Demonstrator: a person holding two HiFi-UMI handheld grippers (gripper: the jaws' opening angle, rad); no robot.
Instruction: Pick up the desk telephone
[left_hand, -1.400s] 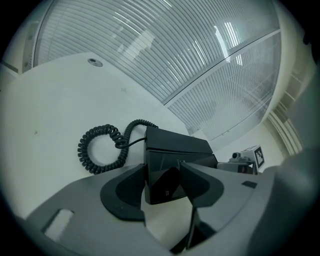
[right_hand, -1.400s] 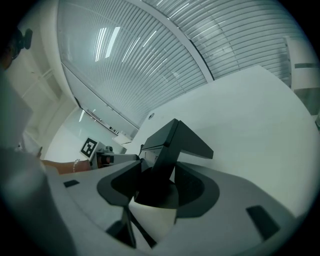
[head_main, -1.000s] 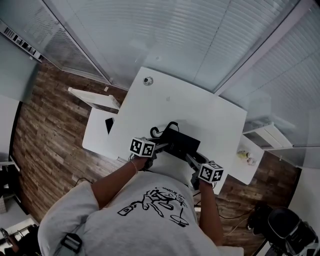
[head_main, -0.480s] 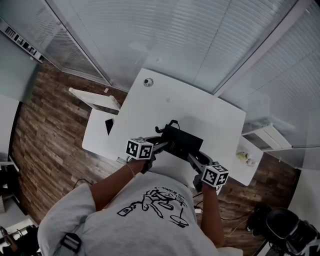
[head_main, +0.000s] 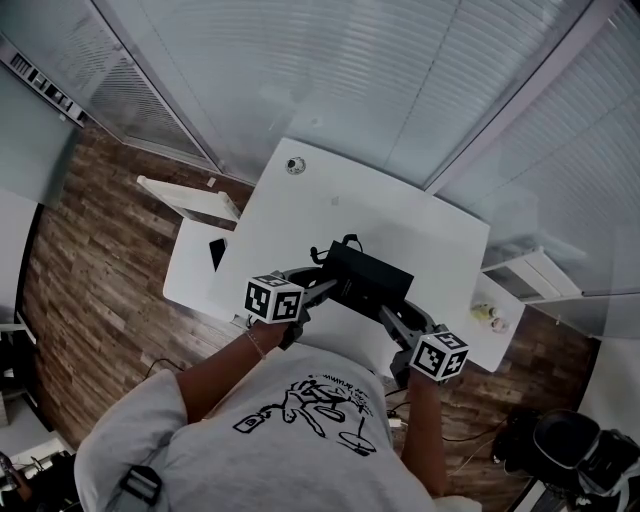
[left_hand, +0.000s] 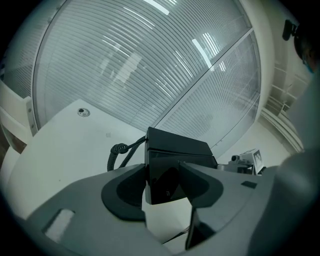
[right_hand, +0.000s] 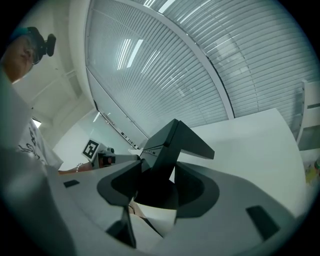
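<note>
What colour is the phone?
The phone is black, clearest in the left gripper view.

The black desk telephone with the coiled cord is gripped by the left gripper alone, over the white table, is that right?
No, both grippers hold it. The left gripper is shut on one end of the black desk telephone, and the right gripper view shows the right gripper shut on the other end, over the white table.

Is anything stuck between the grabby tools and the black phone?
No, nothing is in the way. The left tool and the right tool each squeeze one side of the black plastic desk telephone, with its body right between their jaws.
</note>
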